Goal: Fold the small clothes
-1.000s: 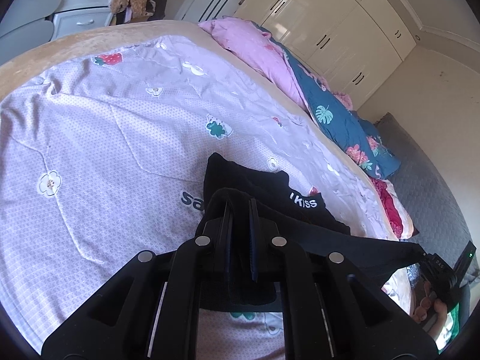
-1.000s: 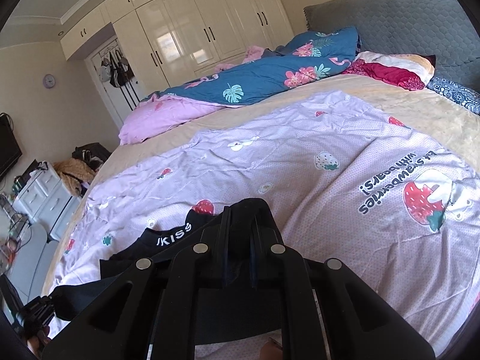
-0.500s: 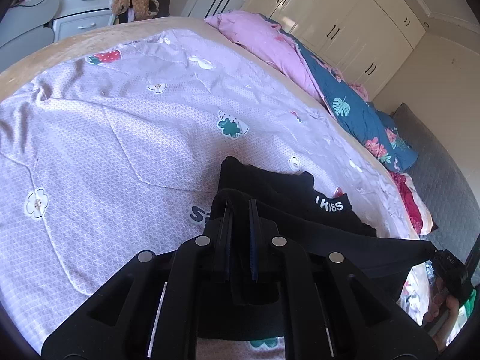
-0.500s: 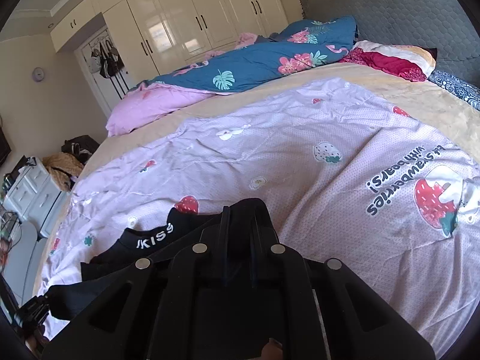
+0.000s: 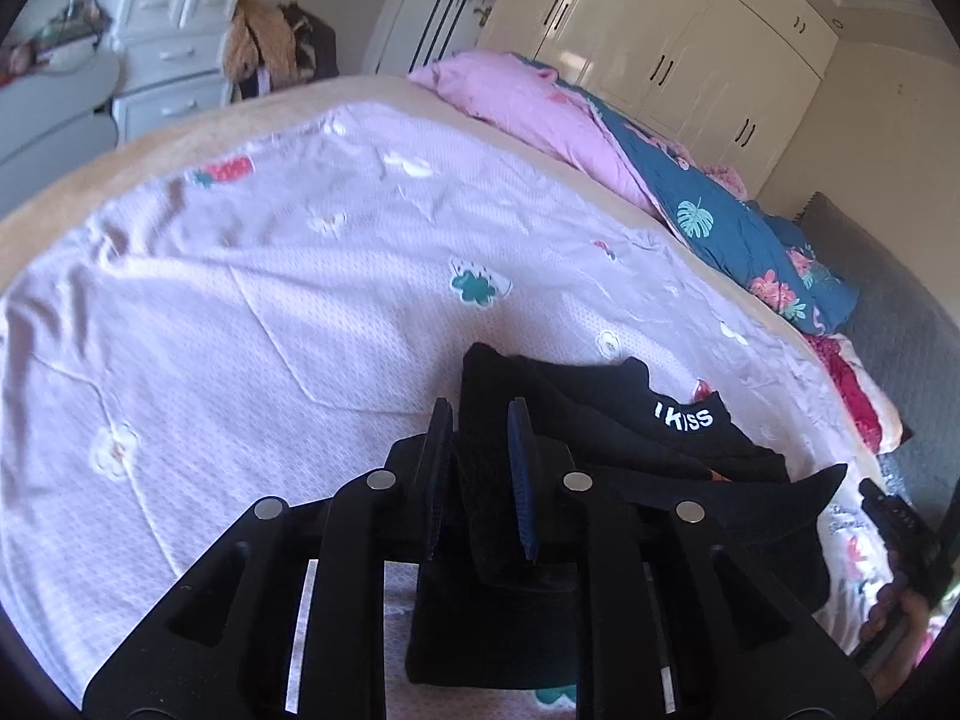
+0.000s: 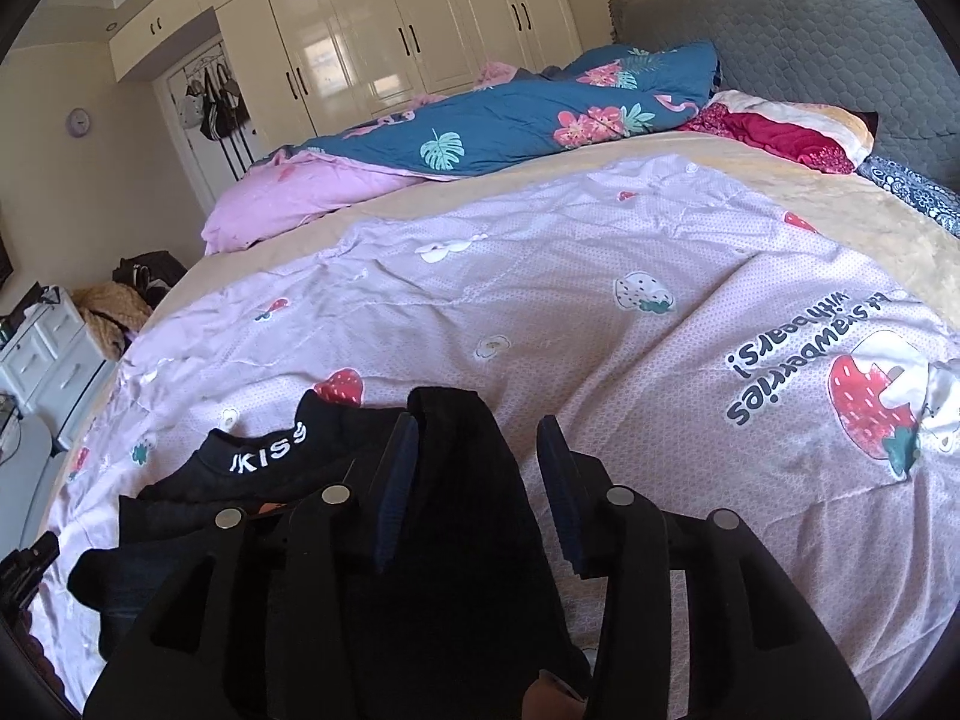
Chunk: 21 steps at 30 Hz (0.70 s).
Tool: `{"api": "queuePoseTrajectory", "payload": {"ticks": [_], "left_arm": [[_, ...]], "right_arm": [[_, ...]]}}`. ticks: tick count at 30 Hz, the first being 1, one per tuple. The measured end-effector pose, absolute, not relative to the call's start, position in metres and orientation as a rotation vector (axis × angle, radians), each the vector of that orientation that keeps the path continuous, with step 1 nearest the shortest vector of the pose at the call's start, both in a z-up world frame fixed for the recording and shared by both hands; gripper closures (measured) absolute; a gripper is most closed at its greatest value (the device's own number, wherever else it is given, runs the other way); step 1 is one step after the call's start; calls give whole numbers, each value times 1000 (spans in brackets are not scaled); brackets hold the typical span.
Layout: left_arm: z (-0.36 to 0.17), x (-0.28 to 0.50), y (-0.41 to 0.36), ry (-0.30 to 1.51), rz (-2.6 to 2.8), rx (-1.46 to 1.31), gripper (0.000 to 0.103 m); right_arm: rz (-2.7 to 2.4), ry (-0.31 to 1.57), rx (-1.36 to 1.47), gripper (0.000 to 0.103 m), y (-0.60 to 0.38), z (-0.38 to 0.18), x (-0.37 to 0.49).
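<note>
Lilac strawberry-print quilt [image 5: 252, 312] covers the bed, cream wardrobes [image 6: 384, 48] beyond. The black garment's [image 5: 600, 414] near edge is hidden under both tools. Left gripper [image 5: 480, 468] has just parted narrowly, right gripper [image 6: 474, 480] wider; cloth lies loose between each pair.

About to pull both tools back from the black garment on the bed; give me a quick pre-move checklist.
1. Left tool jaws just opening, cloth between them, gap narrow: cannot tell if released.
2. Right tool jaws just opened, right pad clear of cloth: ok.
3. Black garment resting on the lilac quilt: ok.
4. Fold lying flat: not ok, a flap sticks out.
5. Quilt bare beyond the garment: ok.
</note>
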State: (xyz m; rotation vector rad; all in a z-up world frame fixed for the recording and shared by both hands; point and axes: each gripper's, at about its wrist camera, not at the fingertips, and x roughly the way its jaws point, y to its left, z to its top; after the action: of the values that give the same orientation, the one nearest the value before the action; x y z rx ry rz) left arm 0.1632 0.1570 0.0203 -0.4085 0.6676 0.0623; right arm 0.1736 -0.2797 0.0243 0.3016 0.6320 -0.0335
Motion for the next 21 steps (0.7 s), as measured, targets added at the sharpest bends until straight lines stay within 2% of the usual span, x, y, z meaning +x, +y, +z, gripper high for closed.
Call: {"api": "queuePoseTrajectory", "payload": {"ticks": [8, 9, 10, 11, 21], "left_arm": [[24, 153, 122, 684, -11, -271, 89], [22, 152, 116, 694, -33, -260, 95], [20, 152, 110, 704, -49, -252, 100], [18, 150, 104, 717, -67, -240, 101], [-31, 150, 49, 903, -140, -81, 101]], "right_arm": [[87, 619, 198, 63, -255, 34, 162], [114, 631, 179, 66, -250, 34, 162], [145, 644, 159, 75, -243, 34, 162], [180, 661, 137, 80, -236, 33, 161], [293, 846, 11, 80, -191, -8, 149]]}}
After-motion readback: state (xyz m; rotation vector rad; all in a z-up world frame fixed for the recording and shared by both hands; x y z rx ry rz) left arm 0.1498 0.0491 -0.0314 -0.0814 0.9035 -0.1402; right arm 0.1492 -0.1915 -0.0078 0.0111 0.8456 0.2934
